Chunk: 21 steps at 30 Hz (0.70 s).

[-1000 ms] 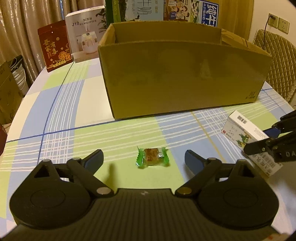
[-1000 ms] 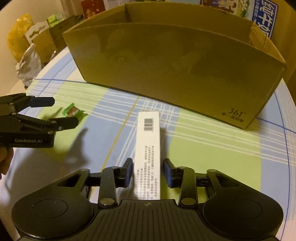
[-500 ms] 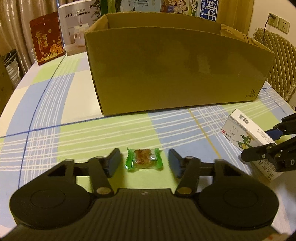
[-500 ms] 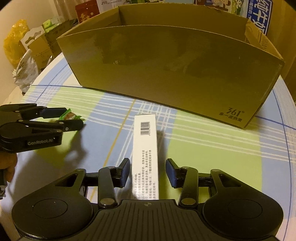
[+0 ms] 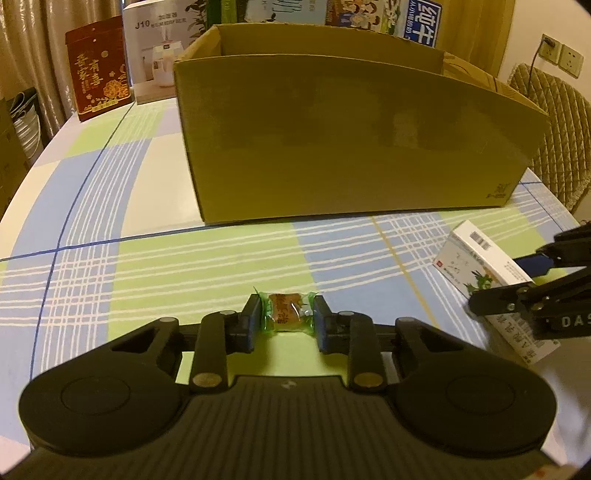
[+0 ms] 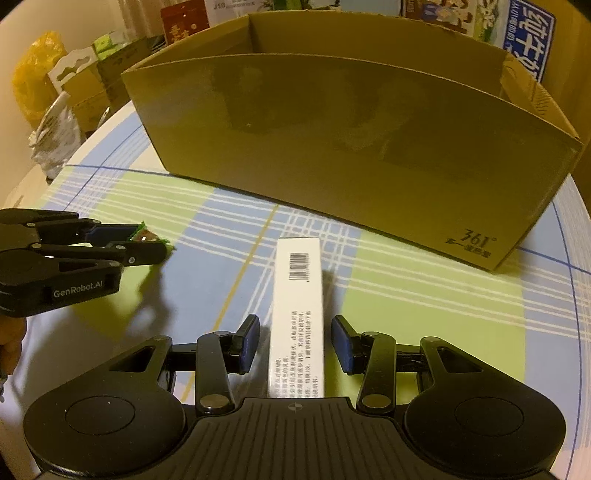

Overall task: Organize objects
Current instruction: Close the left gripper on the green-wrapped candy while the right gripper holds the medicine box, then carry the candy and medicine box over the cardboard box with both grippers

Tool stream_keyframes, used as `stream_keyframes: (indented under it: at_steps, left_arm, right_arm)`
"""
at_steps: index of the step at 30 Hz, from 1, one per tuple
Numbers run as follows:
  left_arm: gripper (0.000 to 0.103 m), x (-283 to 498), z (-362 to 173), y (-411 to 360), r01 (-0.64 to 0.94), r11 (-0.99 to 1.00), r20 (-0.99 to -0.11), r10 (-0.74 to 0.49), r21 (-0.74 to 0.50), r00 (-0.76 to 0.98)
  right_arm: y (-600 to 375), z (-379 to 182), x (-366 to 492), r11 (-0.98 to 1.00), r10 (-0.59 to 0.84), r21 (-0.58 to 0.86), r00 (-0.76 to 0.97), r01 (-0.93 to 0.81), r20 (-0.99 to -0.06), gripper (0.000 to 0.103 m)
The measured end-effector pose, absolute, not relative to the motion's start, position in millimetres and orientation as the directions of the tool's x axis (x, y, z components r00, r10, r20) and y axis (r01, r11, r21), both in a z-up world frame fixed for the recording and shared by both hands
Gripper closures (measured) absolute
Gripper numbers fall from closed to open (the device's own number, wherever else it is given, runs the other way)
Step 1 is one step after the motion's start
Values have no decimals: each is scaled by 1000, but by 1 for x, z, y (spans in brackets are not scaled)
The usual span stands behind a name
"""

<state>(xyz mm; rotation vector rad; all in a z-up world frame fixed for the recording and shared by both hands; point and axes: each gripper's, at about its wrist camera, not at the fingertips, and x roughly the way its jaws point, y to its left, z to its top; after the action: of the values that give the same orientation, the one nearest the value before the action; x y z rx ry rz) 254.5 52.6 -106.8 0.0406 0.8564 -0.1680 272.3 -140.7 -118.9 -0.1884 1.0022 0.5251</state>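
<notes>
A green-wrapped candy (image 5: 286, 312) lies on the checked tablecloth, and my left gripper (image 5: 285, 317) is shut on it, a pad pressing each end of the wrapper. From the right wrist view, the left gripper (image 6: 147, 245) lies low at the left with the candy (image 6: 147, 234) showing at its tips. A long white medicine box (image 6: 297, 295) lies flat between the fingers of my right gripper (image 6: 295, 343), which is open with a small gap at each pad. The left wrist view shows the medicine box (image 5: 465, 254) and the right gripper (image 5: 506, 282) at the right edge.
A large open cardboard box (image 5: 351, 140) stands just behind both objects. Behind it stand a red box (image 5: 98, 70), a white humidifier box (image 5: 159, 48) and milk cartons (image 5: 421, 18). A padded chair (image 5: 554, 122) is on the right, and bags (image 6: 55, 122) lie beyond the table's left edge.
The left gripper's jaws came together from wide open onto the candy. The right gripper's jaws spread slightly around the medicine box. Neither hand shifted noticeably.
</notes>
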Motion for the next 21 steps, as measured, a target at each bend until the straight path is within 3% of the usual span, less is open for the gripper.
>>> stream_keyframes:
  at_steps: [6, 10, 21]
  left_arm:
    - [79, 252, -107, 43, 187, 982, -757, -148, -35, 637]
    - [79, 249, -107, 34, 218, 976, -756, -155, -17, 636]
    - [80, 246, -108, 24, 234, 972, -755, -170, -22, 634]
  right_arm:
    - [-139, -120, 276, 865, 322, 75, 435, -495, -841, 63]
    - [-138, -119, 276, 871, 301, 54, 445, -488, -843, 80]
    - [-149, -110, 270, 902, 314, 103, 473, -419, -823, 80]
